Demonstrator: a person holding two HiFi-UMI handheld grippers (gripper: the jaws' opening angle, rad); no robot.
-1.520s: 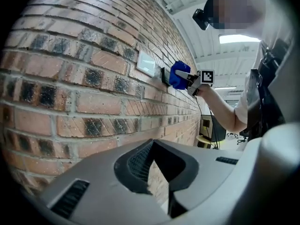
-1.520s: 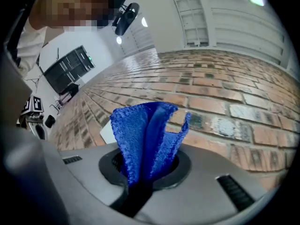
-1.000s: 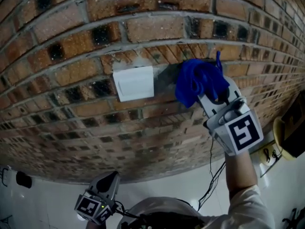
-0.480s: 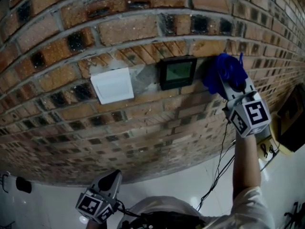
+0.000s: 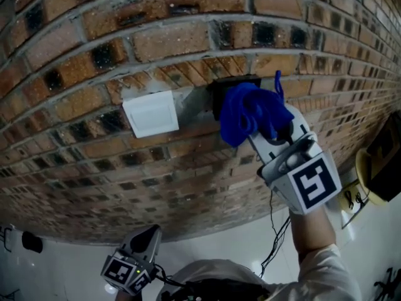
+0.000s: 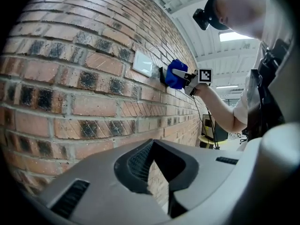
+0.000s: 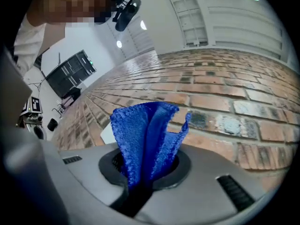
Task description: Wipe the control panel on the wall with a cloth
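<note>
On the brick wall [image 5: 94, 55], the control panel [image 5: 215, 91] sits behind the cloth [image 5: 245, 110]. The cloth looks soft, light and limp, best pinched at a fold, as the right gripper [image 5: 274, 125] clamps it. The left gripper [image 5: 149, 234] is closed and empty.

Lab-like hall: brick wall [image 5: 188, 36], ribbed ceiling [image 7: 225, 18], strip light [image 6: 233, 35]

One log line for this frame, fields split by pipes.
right gripper shut on cloth | cloth over panel | left gripper shut, empty, held low | white plate left of panel, uncovered
</note>
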